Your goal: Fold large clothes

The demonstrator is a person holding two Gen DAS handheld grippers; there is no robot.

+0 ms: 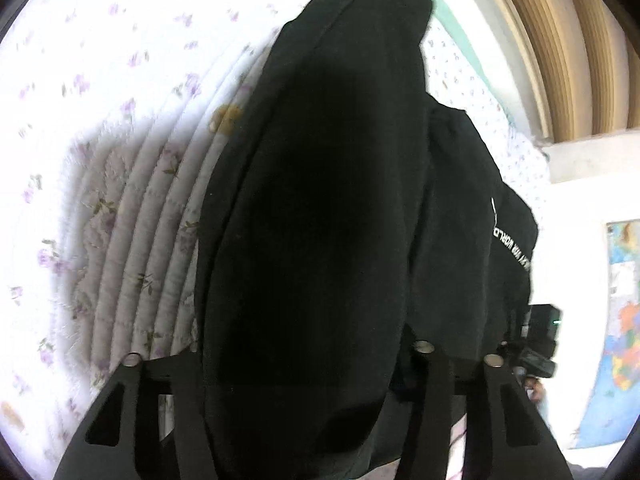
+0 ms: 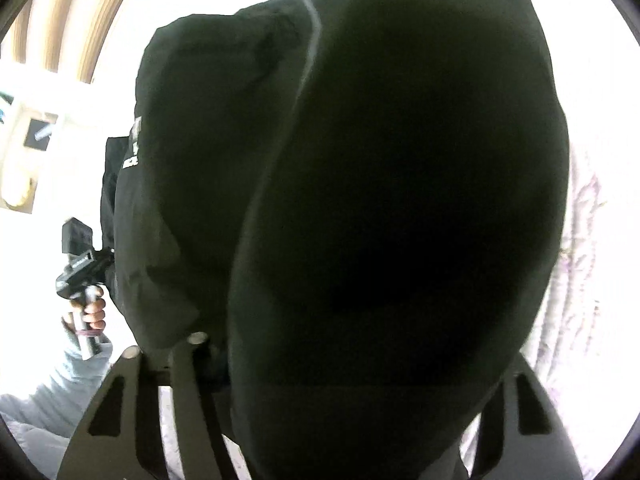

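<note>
A large black garment (image 1: pixel 320 200) with small white lettering hangs bunched in front of both cameras, lifted above the floral quilt (image 1: pixel 100 120). My left gripper (image 1: pixel 312 360) is shut on a fold of the black garment, which drapes over its fingers. My right gripper (image 2: pixel 340 360) is shut on another part of the same garment (image 2: pixel 380 180); the cloth hides most of its fingers. The right gripper's body shows at the right in the left wrist view (image 1: pixel 538 344). The left gripper's body and the hand holding it show at the left in the right wrist view (image 2: pixel 82 264).
The white quilt with purple flowers covers the bed below and to the left. A wooden headboard (image 1: pixel 568 40) curves at the upper right. A colourful map poster (image 1: pixel 620 320) hangs on the white wall at the right.
</note>
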